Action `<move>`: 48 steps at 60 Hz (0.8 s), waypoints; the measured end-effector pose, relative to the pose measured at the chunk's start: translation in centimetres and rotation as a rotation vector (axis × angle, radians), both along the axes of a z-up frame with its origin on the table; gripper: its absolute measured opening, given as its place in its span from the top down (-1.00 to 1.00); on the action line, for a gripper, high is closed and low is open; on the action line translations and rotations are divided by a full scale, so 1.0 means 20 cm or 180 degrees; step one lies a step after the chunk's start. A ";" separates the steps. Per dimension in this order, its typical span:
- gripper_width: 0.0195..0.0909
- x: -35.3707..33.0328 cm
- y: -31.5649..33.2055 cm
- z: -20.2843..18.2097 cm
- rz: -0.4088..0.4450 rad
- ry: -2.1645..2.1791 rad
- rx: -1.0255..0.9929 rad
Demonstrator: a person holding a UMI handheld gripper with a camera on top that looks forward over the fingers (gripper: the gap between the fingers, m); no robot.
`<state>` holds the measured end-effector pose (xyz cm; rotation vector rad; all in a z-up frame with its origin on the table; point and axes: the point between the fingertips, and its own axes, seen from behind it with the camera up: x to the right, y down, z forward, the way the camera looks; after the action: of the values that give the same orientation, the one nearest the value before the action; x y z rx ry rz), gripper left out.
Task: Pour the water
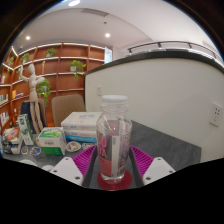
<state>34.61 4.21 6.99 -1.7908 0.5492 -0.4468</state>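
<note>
On grey table (160,140) | claw (113,160) grips bottle (114,135) | shelves (60,70) behind

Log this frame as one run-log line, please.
phase: bottle grasped | gripper: shut on clear bottle | bottle: upright, white cap on | pour: not begun | beyond: boxes on grey table

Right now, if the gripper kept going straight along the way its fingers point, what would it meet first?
The clear plastic bottle: it already stands between the gripper's pink pads, apparently pressed by both. Beyond it, probably the white partition wall, though depth is hard to judge.
</note>
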 end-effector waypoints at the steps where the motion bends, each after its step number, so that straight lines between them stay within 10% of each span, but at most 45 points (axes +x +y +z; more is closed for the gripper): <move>1: -0.41 -0.01 -0.01 -0.01 0.0011 0.0001 -0.0022; 7: -0.77 -0.09 -0.07 -0.04 0.0117 0.0050 -0.0103; 48: -0.73 -1.01 -0.76 0.50 0.1174 0.0242 0.0460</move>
<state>14.32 -10.99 17.02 -1.7262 0.2847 -0.0829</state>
